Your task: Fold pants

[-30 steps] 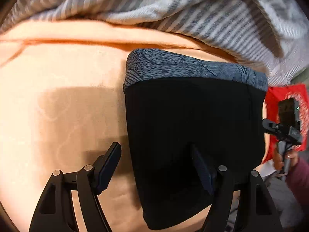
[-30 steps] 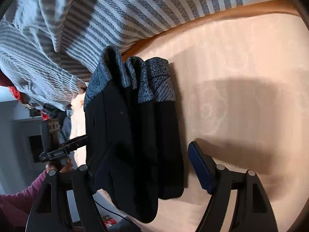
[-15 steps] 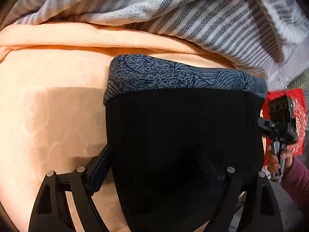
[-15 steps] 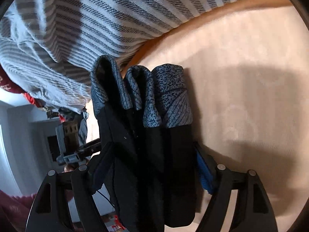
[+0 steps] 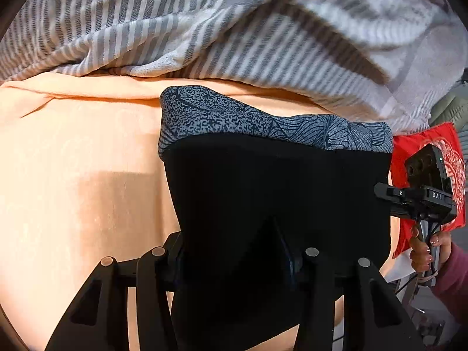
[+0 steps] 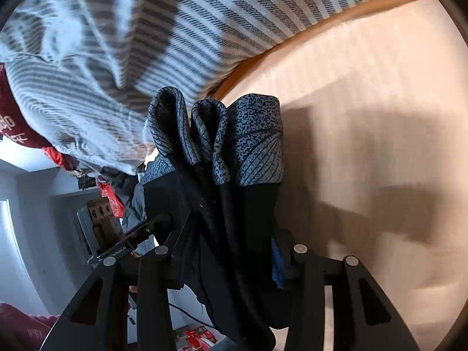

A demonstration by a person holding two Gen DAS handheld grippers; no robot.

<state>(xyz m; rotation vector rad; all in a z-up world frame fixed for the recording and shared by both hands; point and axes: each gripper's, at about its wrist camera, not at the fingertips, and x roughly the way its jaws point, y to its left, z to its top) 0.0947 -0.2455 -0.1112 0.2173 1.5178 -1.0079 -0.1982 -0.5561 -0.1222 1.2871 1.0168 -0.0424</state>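
While both sets of jaws are closing, each one has the folded black pants (image 5: 278, 204) between its fingers. The left gripper (image 5: 234, 260) squeezes the bottom edge of the pants, and its fingers press into the cloth. The right gripper (image 6: 231, 251) pinches the thick stack of layers from the side, with a blue pad (image 6: 276, 263) showing at 3 o'clock of the cloth. The pants hang up off the bed, with the gray patterned waistband (image 5: 263, 117) at 12 o'clock.

Under the pants lies a peach bedsheet (image 5: 73, 175). A gray striped blanket (image 5: 204, 29) is bunched at 12 o'clock.

The left view shows the pants flat and wide, plus a red cushion (image 5: 450, 152) and the person's right hand (image 5: 424, 251) at 3 o'clock. The right view shows the pants from the edge, with three folds of waistband, and a gray room floor at 8 o'clock.
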